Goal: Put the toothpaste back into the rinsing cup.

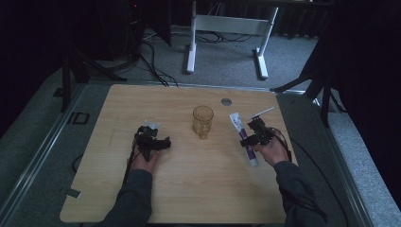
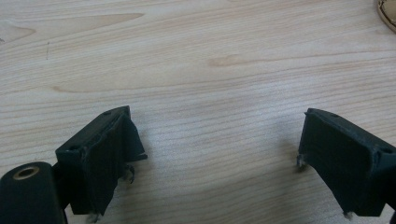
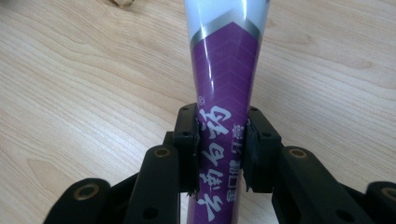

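Right now the right gripper (image 3: 222, 144) clamps a purple-and-white toothpaste tube (image 3: 224, 70) lying, it seems, flat on the table's (image 1: 189, 189) right side, while the left gripper (image 2: 219, 154) rests spread, grasping nothing.

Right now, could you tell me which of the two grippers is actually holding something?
The right gripper: its fingers are shut on the purple and white tube. The left gripper stands open over bare table, gripping nothing.
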Available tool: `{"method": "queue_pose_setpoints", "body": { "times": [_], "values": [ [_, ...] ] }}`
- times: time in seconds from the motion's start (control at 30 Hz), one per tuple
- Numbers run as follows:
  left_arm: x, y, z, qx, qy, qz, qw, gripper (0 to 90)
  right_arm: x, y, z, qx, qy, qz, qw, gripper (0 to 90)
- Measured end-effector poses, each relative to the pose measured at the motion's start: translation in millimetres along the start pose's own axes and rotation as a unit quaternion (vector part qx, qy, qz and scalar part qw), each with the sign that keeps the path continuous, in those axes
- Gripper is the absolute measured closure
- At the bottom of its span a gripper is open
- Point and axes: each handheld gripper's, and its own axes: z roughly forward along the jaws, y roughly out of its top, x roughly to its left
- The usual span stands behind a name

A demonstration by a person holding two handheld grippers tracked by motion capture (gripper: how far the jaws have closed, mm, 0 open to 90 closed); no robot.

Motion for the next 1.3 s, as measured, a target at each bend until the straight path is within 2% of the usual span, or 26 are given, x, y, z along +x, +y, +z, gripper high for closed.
{"method": "queue_pose_setpoints", "body": {
  "times": [0.43, 0.93, 1.3],
  "values": [
    [0.0, 0.0, 0.1, 0.000, 0.000, 0.000, 1.0000, 10.2, 3.5, 2.9, 0.8, -0.010, -0.004, -0.006, 0.9999, 70.6],
    [0.0, 0.0, 0.1, 0.000, 0.000, 0.000, 1.0000, 10.2, 4.2, 10.1, -7.6, -0.039, -0.004, -0.004, 0.9992, 70.6],
    [0.1, 0.0, 0.0, 0.000, 0.000, 0.001, 1.0000, 10.2, 3.1, 12.7, -10.7, -0.051, -0.008, -0.007, 0.9987, 70.6]
  ]
}}
